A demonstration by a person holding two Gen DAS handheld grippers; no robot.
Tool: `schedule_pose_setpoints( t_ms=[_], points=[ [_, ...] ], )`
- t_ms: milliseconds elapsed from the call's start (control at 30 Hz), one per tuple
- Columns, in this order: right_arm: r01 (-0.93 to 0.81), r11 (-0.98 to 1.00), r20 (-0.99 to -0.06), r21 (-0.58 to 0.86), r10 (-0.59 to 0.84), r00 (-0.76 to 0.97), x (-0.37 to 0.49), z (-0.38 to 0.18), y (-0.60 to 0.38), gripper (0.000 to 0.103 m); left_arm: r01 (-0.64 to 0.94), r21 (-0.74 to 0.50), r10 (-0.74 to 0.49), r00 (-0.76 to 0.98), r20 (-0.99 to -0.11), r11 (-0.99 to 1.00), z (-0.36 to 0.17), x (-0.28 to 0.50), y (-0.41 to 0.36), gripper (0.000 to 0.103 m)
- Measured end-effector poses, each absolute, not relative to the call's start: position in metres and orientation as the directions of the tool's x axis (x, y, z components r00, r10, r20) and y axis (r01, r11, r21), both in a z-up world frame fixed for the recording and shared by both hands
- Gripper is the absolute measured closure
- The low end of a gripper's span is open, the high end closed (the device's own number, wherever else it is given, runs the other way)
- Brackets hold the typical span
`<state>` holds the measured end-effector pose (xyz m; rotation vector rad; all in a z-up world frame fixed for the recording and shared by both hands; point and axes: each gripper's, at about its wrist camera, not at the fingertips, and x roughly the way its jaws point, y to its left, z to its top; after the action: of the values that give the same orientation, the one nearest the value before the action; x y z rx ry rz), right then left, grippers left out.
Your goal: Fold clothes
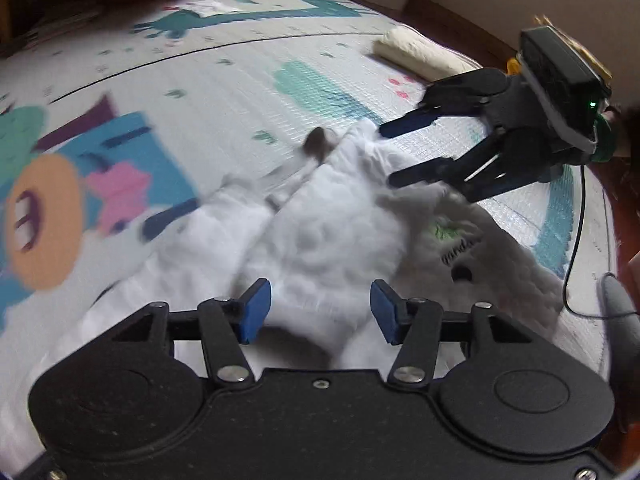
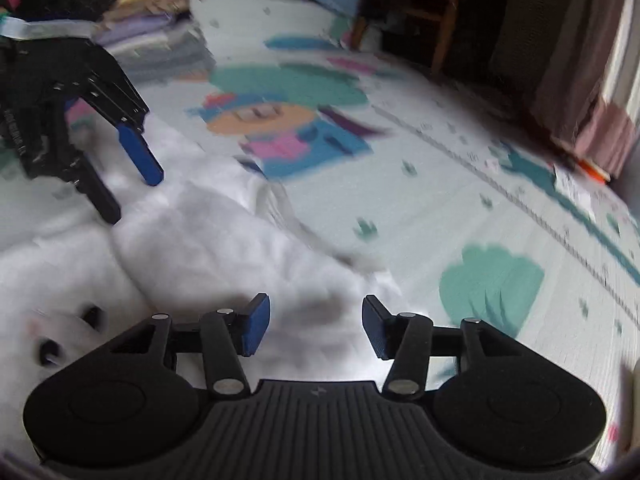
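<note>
With both tongs spread and empty, the white garment (image 1: 320, 240) lies on the play mat (image 1: 240, 80), long axis running lower left to upper right; left gripper (image 1: 320, 312) hovers over its near end, right gripper (image 1: 386, 154) at its far end.

Garment (image 1: 328, 240) lay spread on the play mat (image 1: 240, 80), near its front edge. Left gripper (image 1: 320, 312) hung over the garment's near part, right gripper (image 1: 390, 152) over its far right side, jaws apart, nothing between them. Rolled cloth (image 1: 420, 54) sat at the mat's far right edge, well apart from the garment. In the right wrist view, a stack of folded clothes (image 2: 160, 44) sat at the mat's far left corner, behind the left gripper.
</note>
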<state>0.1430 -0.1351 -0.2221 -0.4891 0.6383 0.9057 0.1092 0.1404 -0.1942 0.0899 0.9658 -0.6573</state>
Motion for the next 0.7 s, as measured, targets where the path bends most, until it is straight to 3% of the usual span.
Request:
schedule_pose_setpoints(
  t_ms=[133, 367, 467, 567, 700],
  points=[
    [-0.905, 0.401, -0.721, -0.139, 0.585, 0.37, 0.125, -0.2, -0.106, 0.053, 0.44, -0.253, -0.434, 0.379, -0.817, 0.862, -0.193, 0.08, 0.189, 0.049],
    [-0.932, 0.362, -0.725, -0.015, 0.639, 0.259, 0.126, -0.204, -0.043, 0.063, -0.04, -0.323, -0.248, 0.551, -0.796, 0.946, -0.192, 0.051, 0.304, 0.049],
    [-0.912, 0.408, -0.713, 0.043, 0.652, 0.258, 0.128, -0.219, -0.024, 0.063, -0.276, -0.397, -0.176, 0.583, -0.793, 0.875, -0.203, 0.04, 0.346, 0.049],
    [-0.925, 0.375, -0.72, 0.059, 0.658, 0.221, 0.121, -0.23, -0.011, 0.063, -0.462, -0.529, -0.213, 0.576, -0.789, 0.712, -0.228, 0.032, 0.37, 0.05],
    [-0.912, 0.393, -0.74, 0.117, 0.647, 0.184, 0.124, -0.243, -0.005, 0.062, -0.54, -0.627, -0.262, 0.602, -0.754, 0.562, -0.252, 0.027, 0.365, 0.049]
  ],
)
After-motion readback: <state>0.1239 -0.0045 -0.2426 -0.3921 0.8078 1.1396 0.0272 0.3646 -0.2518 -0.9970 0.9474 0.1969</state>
